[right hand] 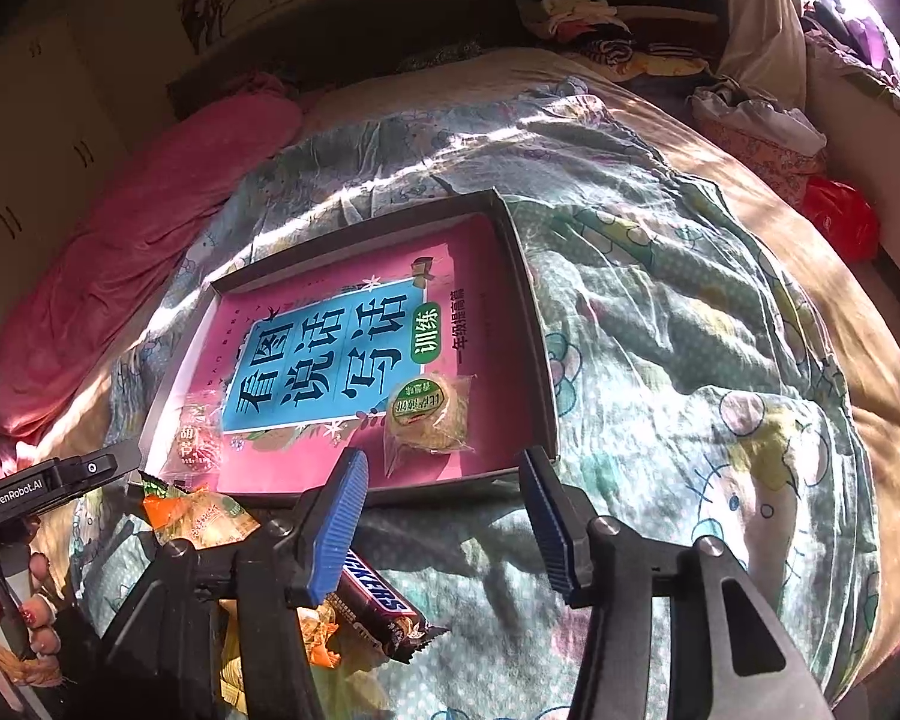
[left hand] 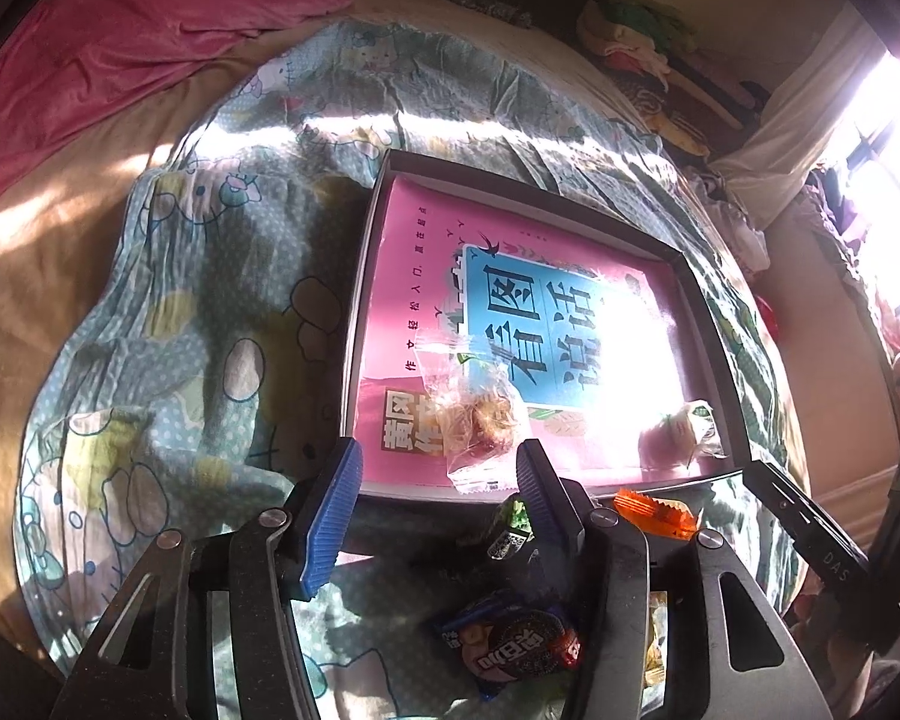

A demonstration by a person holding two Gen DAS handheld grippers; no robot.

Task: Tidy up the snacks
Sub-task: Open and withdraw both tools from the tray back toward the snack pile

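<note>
1. Left gripper (left hand: 438, 480): jaws released, holding nothing, poised over the tray's near edge beside a clear-wrapped pastry (left hand: 477, 414). Judged to have been set there for sorting.
2. Tray (right hand: 537, 324): shallow dark box on the bed (right hand: 720, 360), lined with a pink book (right hand: 306, 360). It serves as the collection spot.
3. Round cake (right hand: 429, 414): sealed, green label, lying inside the tray near its front right.
4. Loose snacks outside the tray: orange packet (right hand: 201, 513) and Snickers bar (right hand: 378, 606) on the quilt.
5. Right gripper (right hand: 444, 516): jaws spread, empty.
</note>
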